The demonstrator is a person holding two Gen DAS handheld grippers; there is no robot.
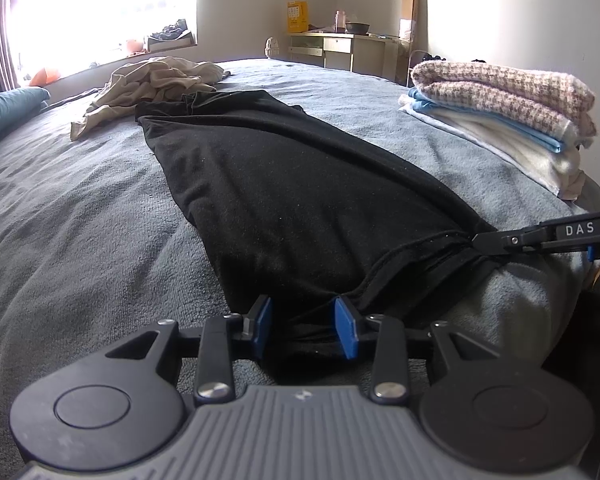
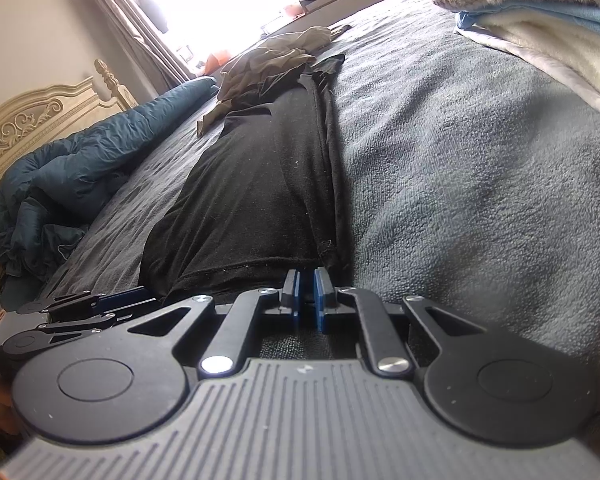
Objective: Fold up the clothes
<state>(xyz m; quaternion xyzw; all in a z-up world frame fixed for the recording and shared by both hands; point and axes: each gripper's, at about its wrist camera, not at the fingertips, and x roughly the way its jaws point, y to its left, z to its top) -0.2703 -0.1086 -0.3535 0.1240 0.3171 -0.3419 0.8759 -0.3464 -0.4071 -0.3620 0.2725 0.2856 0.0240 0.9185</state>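
- Black garment (image 1: 284,184): lies lengthwise on the grey bed cover (image 1: 80,220), near hem at the bed's edge.
- Right gripper (image 2: 307,292): pads pinched shut on the hem's corner; "DAS" printed on its finger in the left view.
- Left gripper (image 1: 303,324): blue pads part-open, bunched hem between them; whether they press it is unclear.
- Folded stack (image 1: 512,108): houndstooth, blue, white; partly cut off.
- Beige clothes (image 1: 156,80), teal duvet (image 2: 80,160), carved headboard (image 2: 28,128), desk (image 1: 340,48) beyond; window overexposed.

White letters "DAS" stand on the right hand-held gripper (image 1: 485,240) finger.
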